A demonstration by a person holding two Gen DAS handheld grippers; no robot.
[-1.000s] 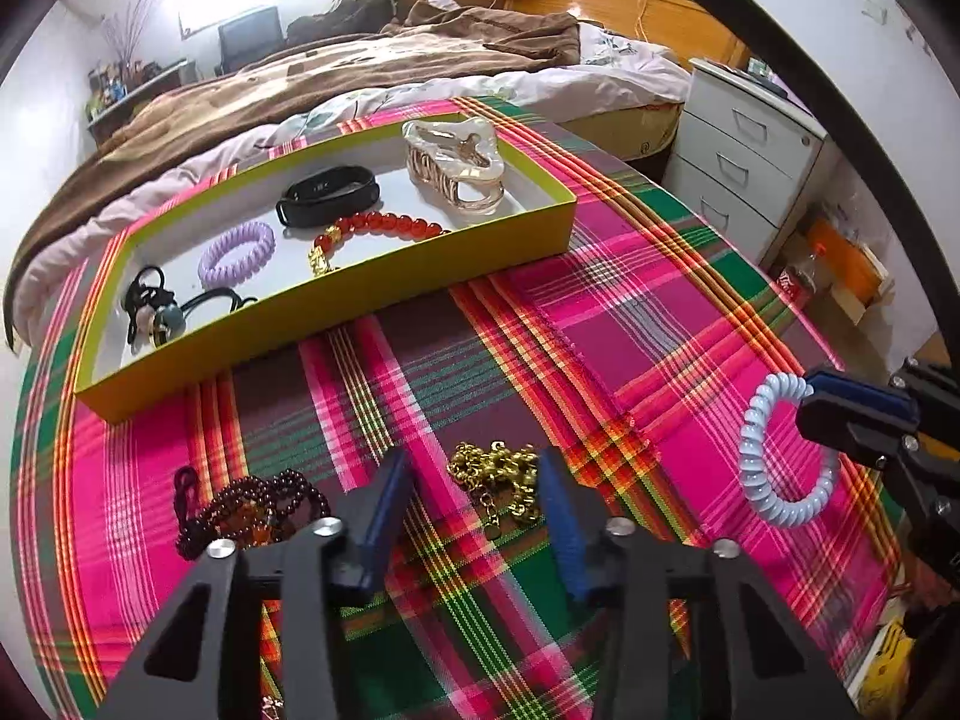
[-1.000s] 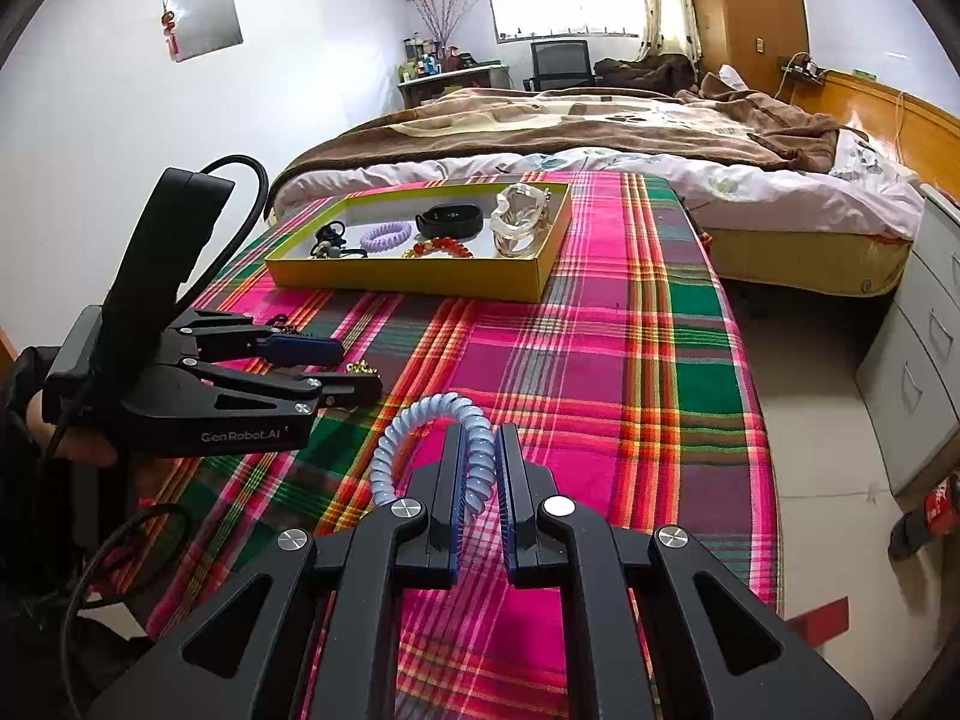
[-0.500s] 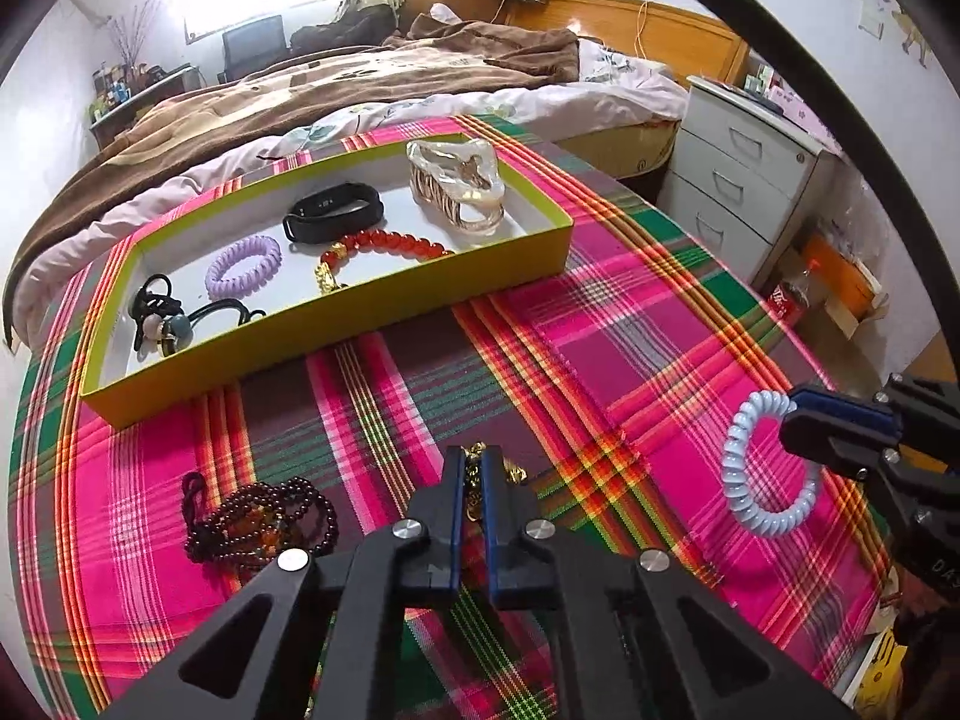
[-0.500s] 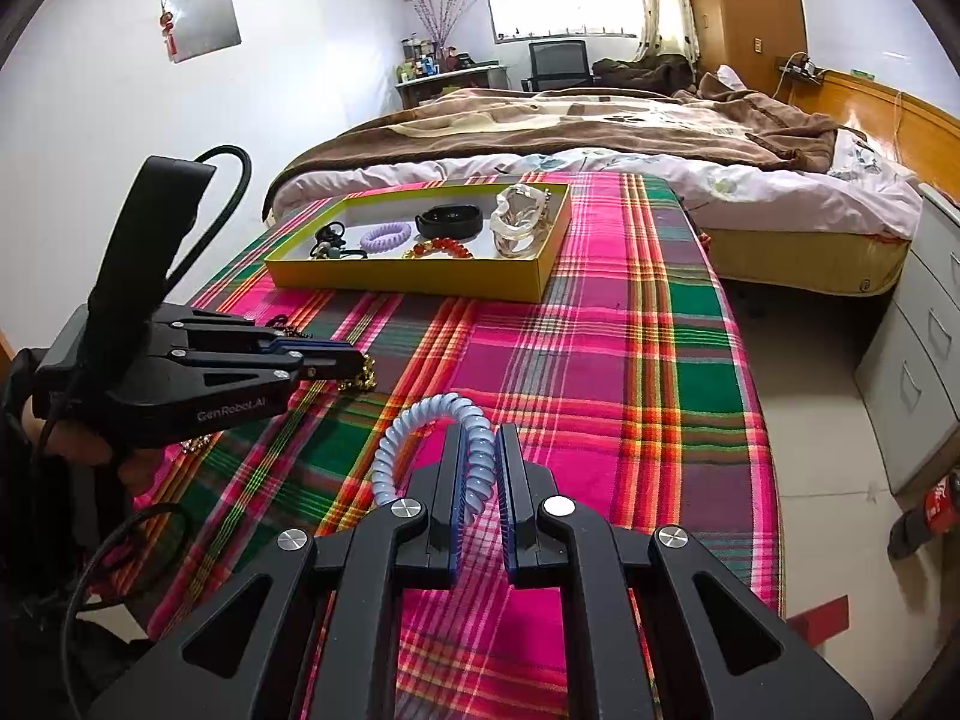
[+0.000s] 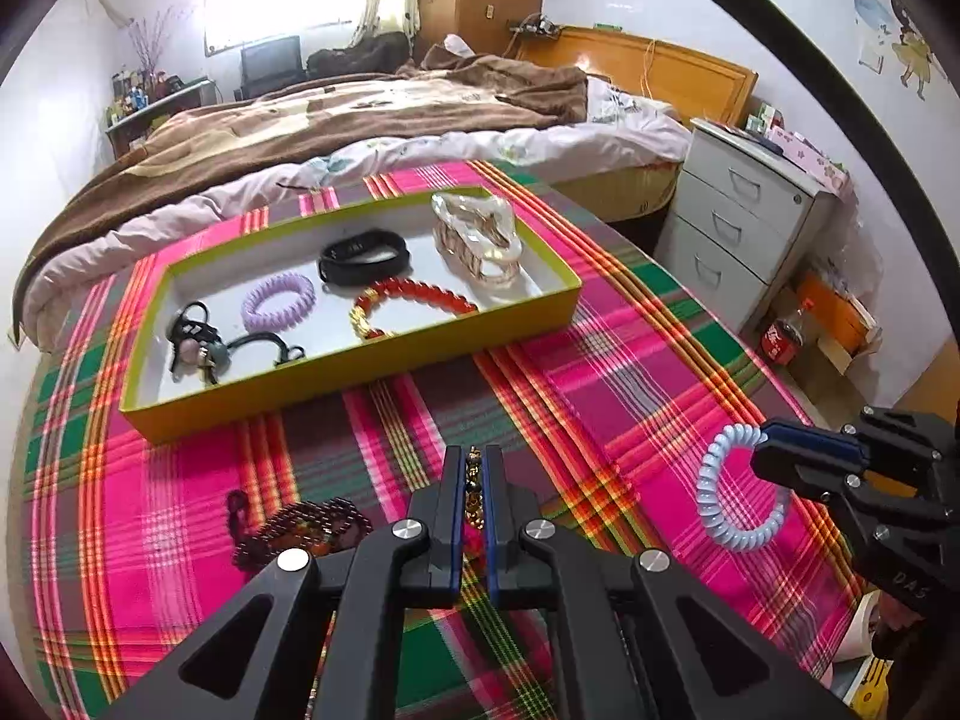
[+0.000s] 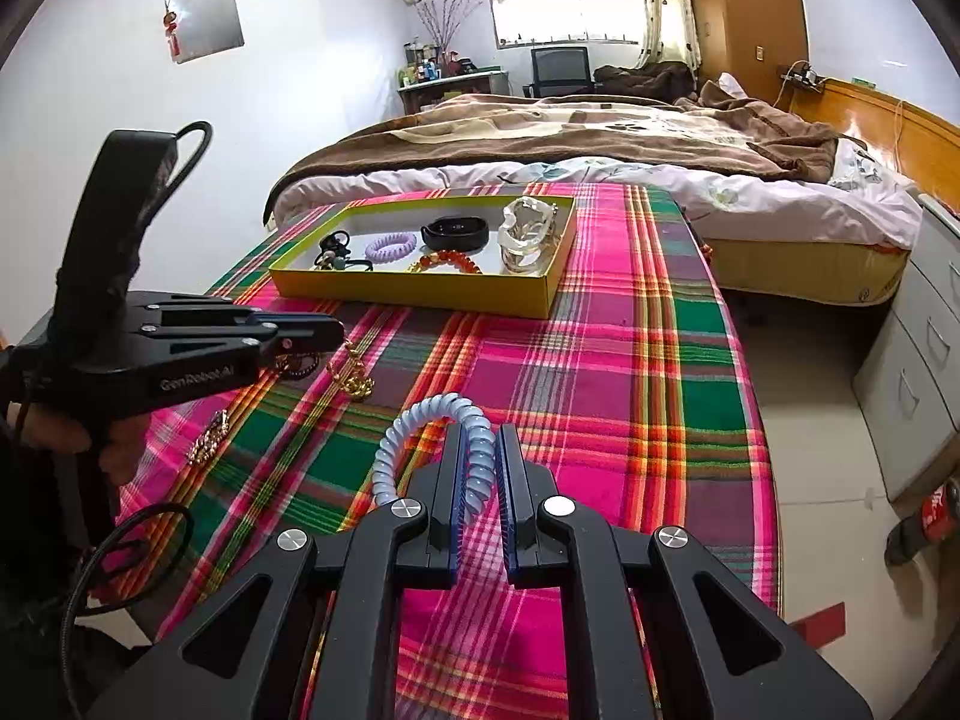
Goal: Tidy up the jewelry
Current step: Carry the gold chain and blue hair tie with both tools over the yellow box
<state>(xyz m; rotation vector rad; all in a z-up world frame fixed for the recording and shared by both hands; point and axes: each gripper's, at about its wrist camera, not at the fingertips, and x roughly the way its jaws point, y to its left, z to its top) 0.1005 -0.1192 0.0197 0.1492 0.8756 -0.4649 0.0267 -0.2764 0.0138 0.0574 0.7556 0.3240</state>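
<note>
Right gripper [image 6: 479,480] at bottom centre, jaws closed on pale blue spiral hair tie [image 6: 432,426]; loop arches up and left of the fingers. Left gripper [image 6: 312,333] at mid left, jaws closed on gold chain [image 6: 351,375], which dangles to the plaid tablecloth [image 6: 630,390]. Dark bead bracelet [image 6: 300,367] just behind the chain, partly hidden. Small gold piece [image 6: 207,438] on cloth at lower left. Yellow tray [image 6: 420,291] in upper centre, holding black hair ties [image 6: 336,255], purple spiral tie [image 6: 391,247], black band [image 6: 454,232], red bead bracelet [image 6: 447,261], clear claw clip [image 6: 528,234]. Bed [image 6: 600,138] behind.
</note>
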